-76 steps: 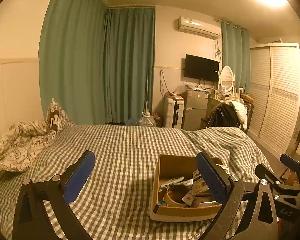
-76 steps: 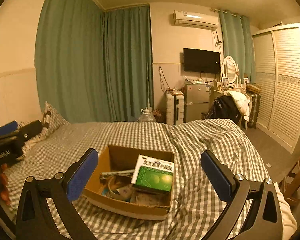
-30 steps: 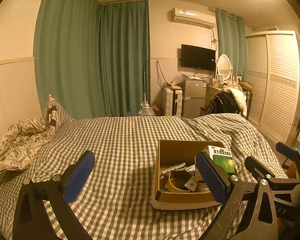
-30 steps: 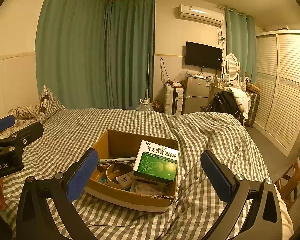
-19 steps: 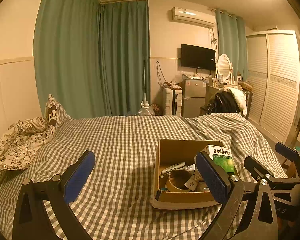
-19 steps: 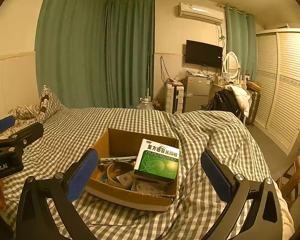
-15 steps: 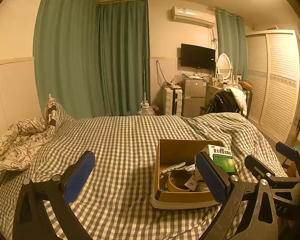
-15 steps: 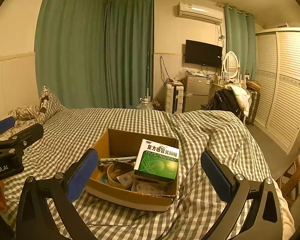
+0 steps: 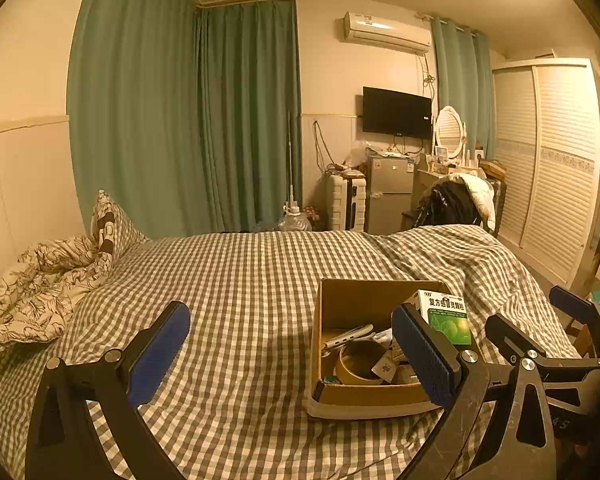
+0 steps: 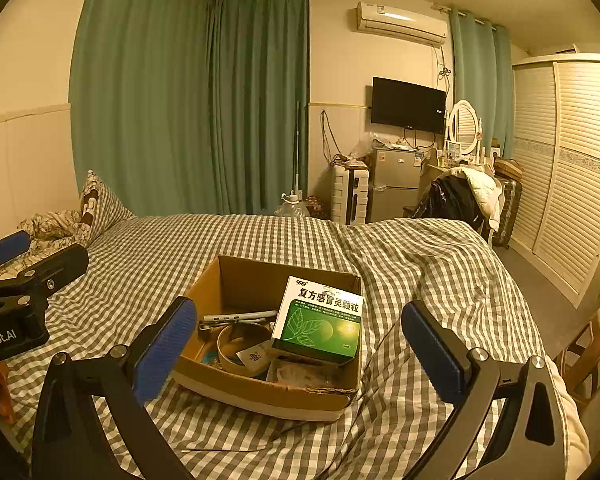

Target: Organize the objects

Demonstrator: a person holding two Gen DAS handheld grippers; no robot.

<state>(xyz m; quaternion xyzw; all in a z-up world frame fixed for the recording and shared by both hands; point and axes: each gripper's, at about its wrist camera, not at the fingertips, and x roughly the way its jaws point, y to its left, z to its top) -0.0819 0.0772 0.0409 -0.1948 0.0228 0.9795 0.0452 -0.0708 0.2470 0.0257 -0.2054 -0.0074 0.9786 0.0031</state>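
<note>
An open cardboard box [image 10: 260,390] [image 9: 364,398] sits on the checked bed. In it lie a green medicine box [image 10: 320,320] [image 9: 446,316], a tape roll [image 10: 240,344] [image 9: 358,362], a white power strip [image 10: 240,316] [image 9: 346,336] and small items. My right gripper [image 10: 300,348] is open and empty, just short of the box. My left gripper [image 9: 296,352] is open and empty, to the left of the box; its right finger overlaps the box's right side.
The checked bedspread [image 9: 240,280] covers the bed. A crumpled floral quilt and pillow [image 9: 48,280] lie at the left. A fridge, a suitcase and a chair with clothes [image 10: 452,196] stand beyond the bed, a wardrobe [image 10: 572,160] at the right.
Both views rose slightly since 2.5 s ago, showing more of the box's contents. In the last second almost nothing moved.
</note>
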